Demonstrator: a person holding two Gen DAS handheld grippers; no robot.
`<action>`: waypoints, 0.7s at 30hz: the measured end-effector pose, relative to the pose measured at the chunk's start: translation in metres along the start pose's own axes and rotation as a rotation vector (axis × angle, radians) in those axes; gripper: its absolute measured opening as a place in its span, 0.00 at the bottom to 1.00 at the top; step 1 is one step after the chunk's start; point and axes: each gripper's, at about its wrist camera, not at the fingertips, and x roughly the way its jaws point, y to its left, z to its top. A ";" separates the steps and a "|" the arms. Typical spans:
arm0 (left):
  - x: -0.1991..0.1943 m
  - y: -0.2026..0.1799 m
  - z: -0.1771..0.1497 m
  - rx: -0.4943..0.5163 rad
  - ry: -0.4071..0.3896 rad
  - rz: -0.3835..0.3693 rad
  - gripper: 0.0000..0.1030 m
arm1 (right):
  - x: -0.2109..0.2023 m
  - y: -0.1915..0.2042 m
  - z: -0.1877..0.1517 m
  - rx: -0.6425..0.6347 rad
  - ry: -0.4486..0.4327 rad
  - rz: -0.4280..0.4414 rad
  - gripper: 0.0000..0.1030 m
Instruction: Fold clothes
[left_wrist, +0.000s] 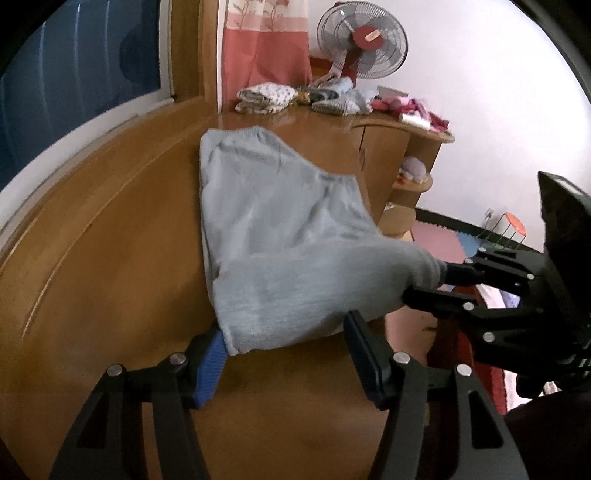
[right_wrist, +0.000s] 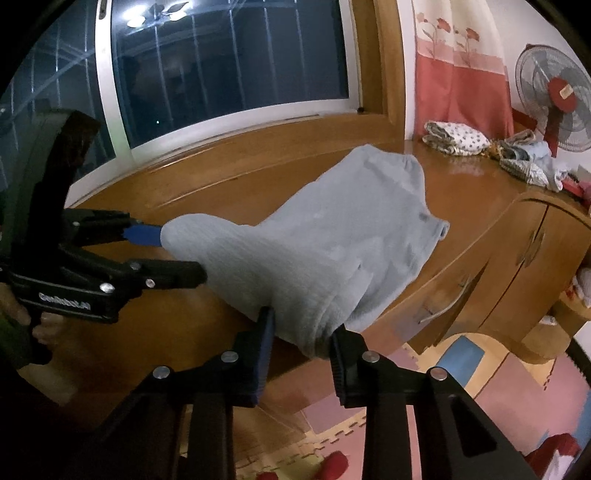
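the jaws of the right gripper (right_wrist: 301, 341) are clamped on a bunched corner of the light blue knit garment (right_wrist: 332, 251); the left gripper (left_wrist: 286, 341) stands wider around the other corner, its grip uncertain. the near edge is held raised above the wooden counter (left_wrist: 110, 258), probably for folding toward the waistband.

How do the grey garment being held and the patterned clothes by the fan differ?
The grey garment is plain, while the patterned clothes show small dots. The garment lies spread out, its near end lifted off the wooden top between two grippers; the patterned clothes lie in a folded stack. The garment looks much larger, though it is also nearer the cameras. Both rest on the same wooden top.
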 end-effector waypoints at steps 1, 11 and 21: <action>-0.004 -0.001 0.002 0.003 -0.007 -0.003 0.57 | -0.003 0.001 0.003 -0.005 -0.006 -0.003 0.27; -0.015 -0.012 0.022 0.016 -0.039 -0.015 0.57 | -0.010 -0.018 0.027 0.020 -0.032 0.020 0.26; 0.003 -0.005 0.044 -0.004 -0.027 0.028 0.57 | 0.007 -0.042 0.048 0.045 -0.026 0.071 0.26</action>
